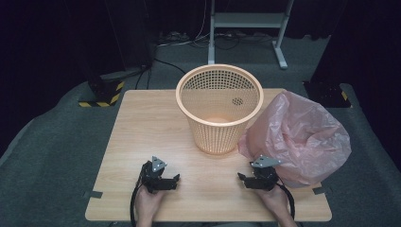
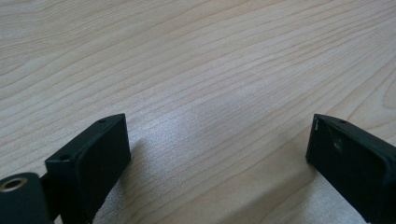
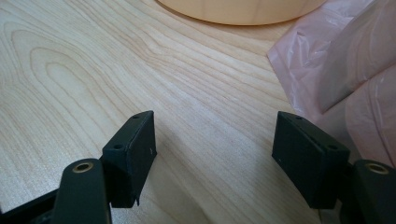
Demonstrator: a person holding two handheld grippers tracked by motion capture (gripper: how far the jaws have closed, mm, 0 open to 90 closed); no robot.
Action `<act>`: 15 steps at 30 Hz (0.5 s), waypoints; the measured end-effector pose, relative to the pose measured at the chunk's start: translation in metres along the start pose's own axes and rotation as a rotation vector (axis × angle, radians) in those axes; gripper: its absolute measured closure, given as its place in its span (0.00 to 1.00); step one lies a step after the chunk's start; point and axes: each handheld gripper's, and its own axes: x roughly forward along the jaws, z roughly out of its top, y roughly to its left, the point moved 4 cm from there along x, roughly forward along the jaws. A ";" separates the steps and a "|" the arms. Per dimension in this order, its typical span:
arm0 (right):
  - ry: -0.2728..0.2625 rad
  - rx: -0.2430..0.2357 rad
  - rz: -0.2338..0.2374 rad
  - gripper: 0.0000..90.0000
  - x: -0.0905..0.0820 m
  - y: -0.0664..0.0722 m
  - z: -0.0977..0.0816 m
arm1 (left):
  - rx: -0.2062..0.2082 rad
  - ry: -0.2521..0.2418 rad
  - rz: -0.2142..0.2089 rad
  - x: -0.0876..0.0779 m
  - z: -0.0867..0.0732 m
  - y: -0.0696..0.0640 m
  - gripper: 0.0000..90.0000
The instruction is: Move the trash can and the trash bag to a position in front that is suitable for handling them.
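Note:
An orange mesh basket [image 1: 219, 108] stands upright at the middle back of the wooden table [image 1: 142, 127]. Beside it on the right lies a puffed-up pink plastic bag [image 1: 302, 137], touching the basket's lower side. My left gripper [image 1: 163, 179] rests low over the table near the front edge, open, with bare wood between its jaws [image 2: 219, 135]. My right gripper [image 1: 257, 179] sits at the front right, open and holding nothing [image 3: 215, 140]. In the right gripper view the pink bag [image 3: 336, 65] lies just right of the jaws, with the basket's base [image 3: 243, 9] ahead.
Grey carpet surrounds the table. A white metal frame [image 1: 248, 21] and cables lie on the floor behind it. Black stands with yellow-black striped feet [image 1: 101, 97] flank the back corners. Bare wood stretches across the table's left half.

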 end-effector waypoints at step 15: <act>0.001 0.000 0.001 0.33 0.000 0.000 0.000 | -0.002 -0.005 0.004 0.000 0.000 0.001 0.09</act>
